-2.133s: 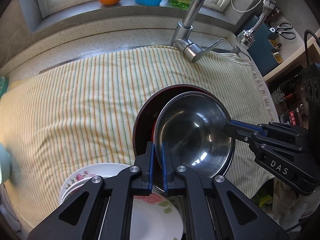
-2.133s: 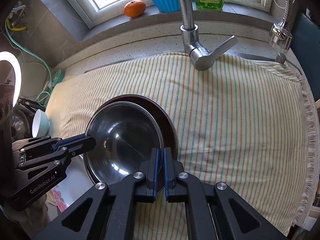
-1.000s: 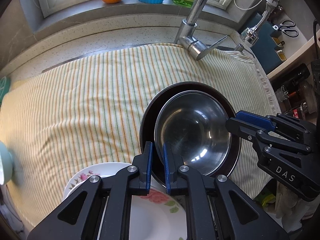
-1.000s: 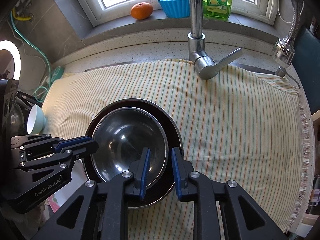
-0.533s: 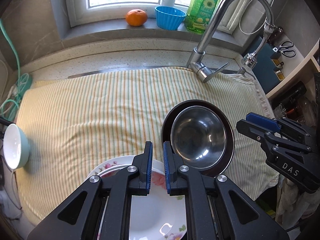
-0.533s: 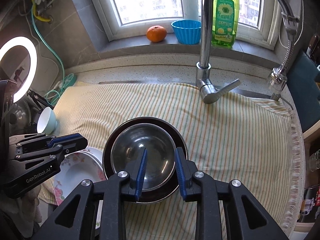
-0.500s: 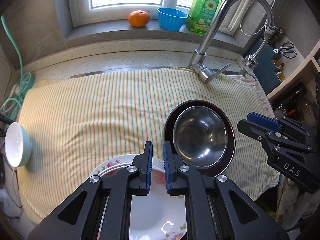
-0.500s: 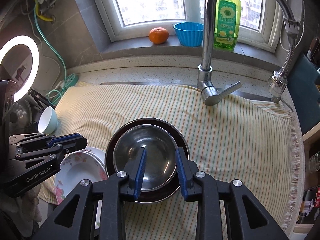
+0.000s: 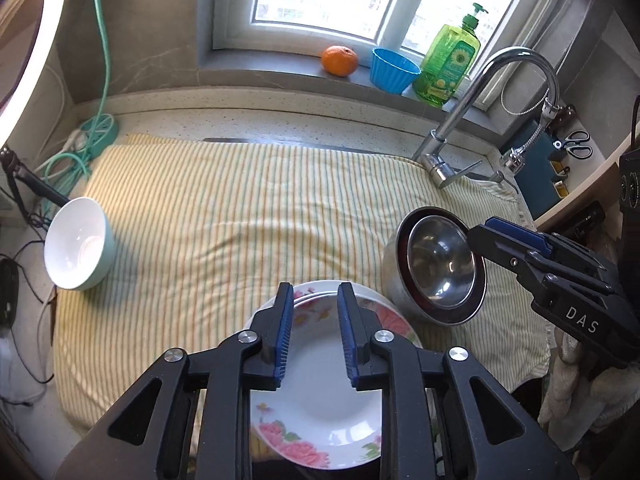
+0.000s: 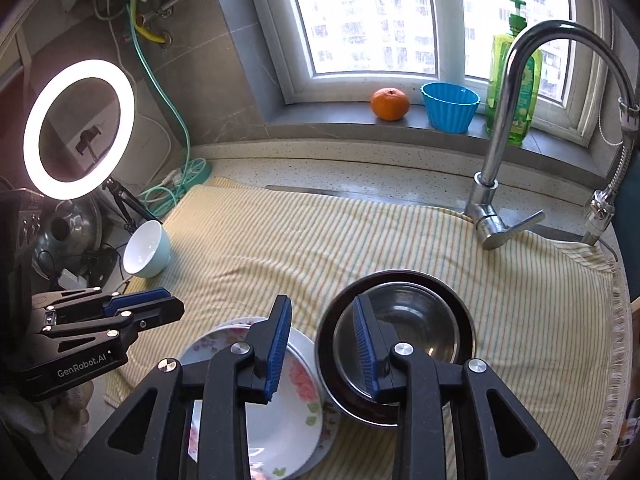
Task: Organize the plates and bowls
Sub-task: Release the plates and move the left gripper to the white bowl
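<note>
While the left gripper [image 9: 313,330] hangs above the near edge of the cloth with its blue-padded jaws parted and nothing between them, having just been opening, the stack of white floral-printed plates [image 9: 324,408] lies directly beneath it, apart from the pads. The right gripper [image 10: 322,348] hovers just to the right of that, its jaws likewise spread and empty after widening a little; below it, one finger stands over the plates [image 10: 280,400] and the other over the shiny stainless-steel bowl [image 10: 404,332]. That steel bowl [image 9: 442,268] sits nested inside a dark, red-lined bowl [image 9: 400,264], and the pair rests just beside the plates, close enough that I cannot tell whether the rims touch. In the left wrist view the right gripper's fingers [image 9: 508,240] cover the nested bowls' far right rim.

Everything stands on a yellow striped cloth [image 9: 248,208] spread over the counter. Well apart, at the cloth's far left edge, a pale green bowl with a white inside [image 9: 78,250] lies tipped on its side. Beyond the cloth's right end rises a curved chrome faucet [image 10: 508,132]. On the grey window sill farther back stand an orange fruit [image 10: 390,104], a blue fluted cup [image 10: 450,106] and a green dish-soap bottle [image 10: 516,72]. At far left a lit ring lamp [image 10: 78,128] stands on a tripod.
</note>
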